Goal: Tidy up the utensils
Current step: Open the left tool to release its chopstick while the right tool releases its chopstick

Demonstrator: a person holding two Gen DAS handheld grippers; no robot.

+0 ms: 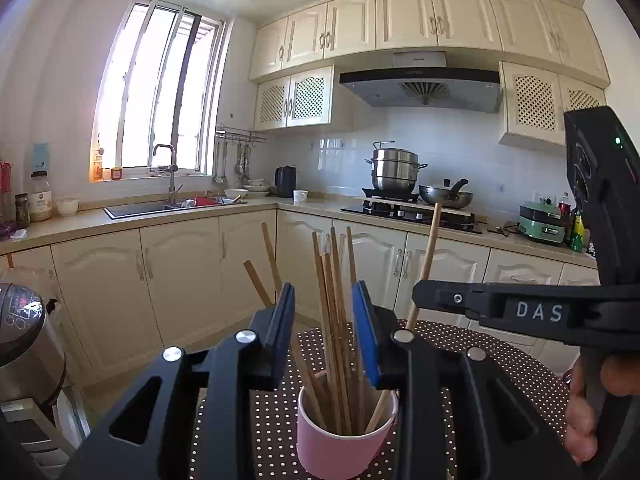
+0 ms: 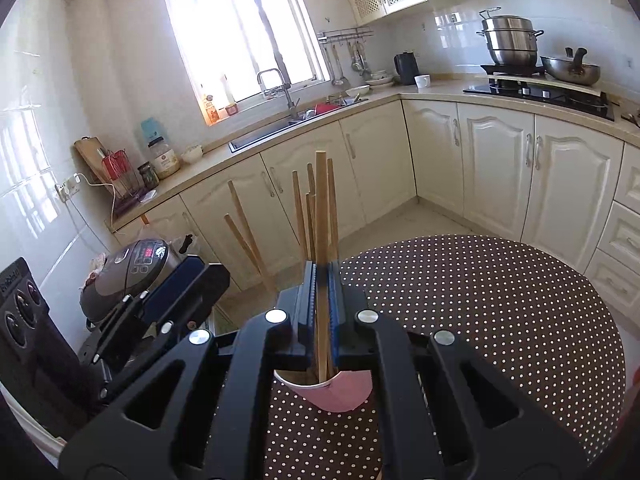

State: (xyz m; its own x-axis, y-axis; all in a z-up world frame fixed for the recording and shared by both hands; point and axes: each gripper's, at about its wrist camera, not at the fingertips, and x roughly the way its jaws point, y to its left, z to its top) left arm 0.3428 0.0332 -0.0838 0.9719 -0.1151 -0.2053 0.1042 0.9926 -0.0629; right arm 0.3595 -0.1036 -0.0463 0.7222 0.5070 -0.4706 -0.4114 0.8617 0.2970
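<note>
A pink cup (image 1: 340,446) stands on the dotted table (image 1: 500,364) with several wooden chopsticks (image 1: 334,280) upright in it. My left gripper (image 1: 326,300) is open, its blue pads either side of the bundle with gaps showing. My right gripper (image 1: 420,298) comes in from the right, shut on one paler chopstick (image 1: 429,256) whose lower end is in the cup. In the right wrist view my right gripper (image 2: 322,276) pinches that chopstick (image 2: 321,208) above the pink cup (image 2: 342,394). My left gripper (image 2: 200,276) shows at the left, jaws apart.
A rice cooker (image 2: 132,268) sits low to the left of the round brown dotted table (image 2: 500,300). A person's hand (image 1: 580,420) grips the right tool. Cream cabinets, a sink (image 1: 160,208) and a hob with pots (image 1: 400,184) line the far walls.
</note>
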